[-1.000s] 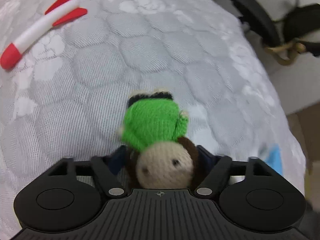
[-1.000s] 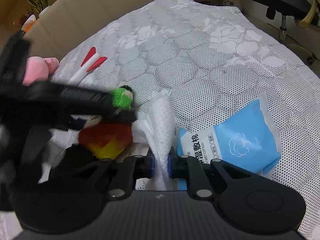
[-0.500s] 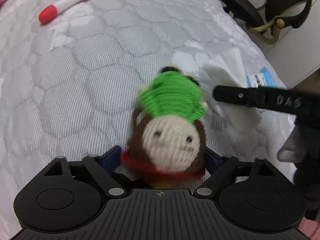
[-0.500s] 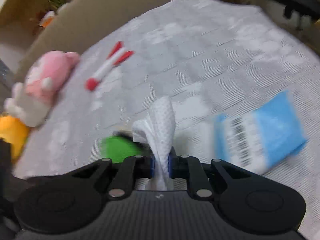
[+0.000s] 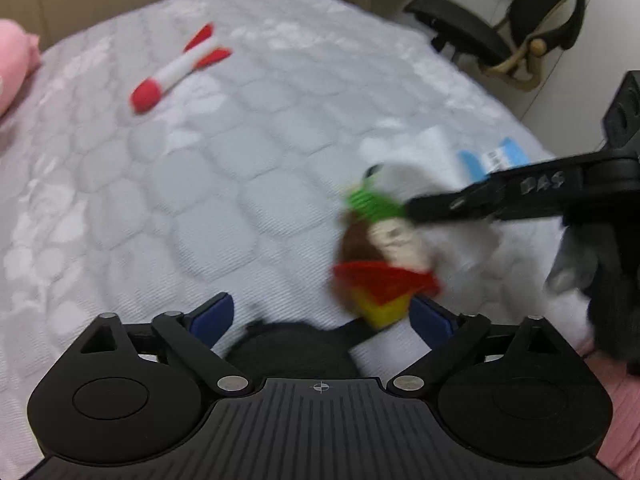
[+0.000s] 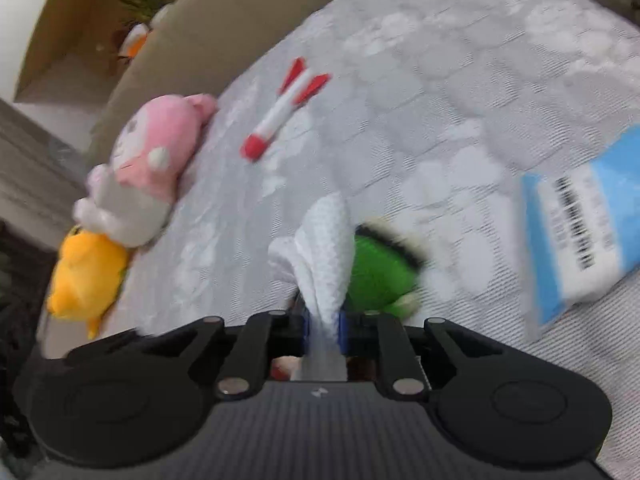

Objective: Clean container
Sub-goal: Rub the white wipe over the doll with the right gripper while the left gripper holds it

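Note:
A knitted doll (image 5: pixel 380 248) with a green top, brown hair and a red and yellow base lies blurred on the grey quilted bed, just ahead of my left gripper (image 5: pixel 320 316), which is open with its blue pads wide apart. My right gripper (image 6: pixel 323 326) is shut on a white wipe (image 6: pixel 322 256). In the left wrist view the right gripper's black finger (image 5: pixel 480 200) and the wipe (image 5: pixel 424 160) press against the doll. The doll's green part (image 6: pixel 380 276) shows beside the wipe in the right wrist view.
A red and white toy rocket (image 5: pixel 180 68) lies farther back on the bed (image 5: pixel 200 200). A blue wipes pack (image 6: pixel 584 224) lies at the right. A pink plush (image 6: pixel 148 160) and a yellow plush (image 6: pixel 84 276) lie at the left. An office chair (image 5: pixel 500 28) stands beyond the bed.
My left gripper has opened and let go of the doll, which now sits to the right. The right gripper with the wipe has moved onto the doll.

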`<state>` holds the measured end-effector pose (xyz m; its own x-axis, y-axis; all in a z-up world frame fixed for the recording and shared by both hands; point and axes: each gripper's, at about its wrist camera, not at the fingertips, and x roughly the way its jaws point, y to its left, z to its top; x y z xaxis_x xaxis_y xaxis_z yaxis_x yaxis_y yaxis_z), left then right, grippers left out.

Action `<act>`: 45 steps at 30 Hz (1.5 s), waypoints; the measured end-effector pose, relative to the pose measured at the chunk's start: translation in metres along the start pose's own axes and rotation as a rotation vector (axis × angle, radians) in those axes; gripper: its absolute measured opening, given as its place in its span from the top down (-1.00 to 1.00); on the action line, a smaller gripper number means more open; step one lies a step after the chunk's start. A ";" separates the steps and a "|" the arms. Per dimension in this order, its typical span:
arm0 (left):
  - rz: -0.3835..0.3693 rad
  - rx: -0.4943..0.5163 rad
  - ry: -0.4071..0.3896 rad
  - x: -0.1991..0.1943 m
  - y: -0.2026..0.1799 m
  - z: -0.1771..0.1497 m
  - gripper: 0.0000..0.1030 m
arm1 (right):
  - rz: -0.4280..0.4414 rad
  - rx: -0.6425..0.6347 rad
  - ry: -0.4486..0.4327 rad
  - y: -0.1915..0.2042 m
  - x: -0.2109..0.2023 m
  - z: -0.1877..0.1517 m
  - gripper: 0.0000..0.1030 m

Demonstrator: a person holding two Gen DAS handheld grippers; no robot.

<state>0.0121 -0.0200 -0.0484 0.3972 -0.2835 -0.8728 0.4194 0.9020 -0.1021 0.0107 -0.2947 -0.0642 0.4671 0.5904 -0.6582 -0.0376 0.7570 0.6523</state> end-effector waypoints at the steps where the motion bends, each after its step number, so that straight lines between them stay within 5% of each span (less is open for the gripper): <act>1: 0.030 -0.014 0.026 0.003 0.008 -0.003 -0.90 | -0.005 0.021 0.006 -0.005 0.002 0.001 0.68; 3: 0.047 -0.038 0.089 0.013 0.018 -0.010 -0.90 | 0.000 0.056 0.019 -0.014 0.003 0.004 0.68; 7: -0.054 -0.072 0.147 0.033 0.021 -0.022 -0.86 | -0.013 0.039 0.008 -0.014 0.004 0.006 0.68; 9: -0.072 -0.032 0.138 0.038 0.010 -0.025 -0.44 | -0.018 0.028 0.004 -0.013 0.004 0.006 0.68; 11: -0.025 0.051 0.110 0.039 0.001 -0.020 -0.24 | -0.026 0.016 0.002 -0.013 0.004 0.004 0.68; 18: 0.111 0.165 0.004 0.050 0.008 0.035 -0.12 | -0.050 -0.005 -0.013 -0.009 0.003 0.003 0.68; 22: 0.147 0.133 -0.095 0.049 0.018 0.072 -0.15 | -0.096 -0.024 -0.024 -0.010 0.004 0.004 0.68; 26: 0.093 0.014 -0.170 0.030 0.031 0.084 -0.80 | -0.160 -0.025 -0.030 -0.016 0.006 0.004 0.68; 32: -0.056 -0.052 -0.156 0.018 -0.003 0.049 -0.85 | -0.210 -0.063 -0.100 -0.010 -0.004 0.008 0.71; 35: -0.033 -0.062 -0.102 0.034 -0.029 0.025 -0.87 | -0.189 -0.117 -0.108 0.001 -0.002 0.007 0.71; 38: -0.036 -0.042 -0.059 0.045 -0.048 0.011 -0.88 | -0.039 -0.039 -0.028 0.003 0.007 0.006 0.70; 45: 0.050 0.118 -0.041 0.050 -0.076 -0.005 -0.91 | -0.197 -0.060 -0.030 -0.009 0.012 0.005 0.70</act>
<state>-0.0041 -0.1012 -0.0872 0.4517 -0.2545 -0.8551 0.4905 0.8715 -0.0003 0.0215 -0.2955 -0.0760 0.4965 0.4218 -0.7587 0.0046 0.8727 0.4882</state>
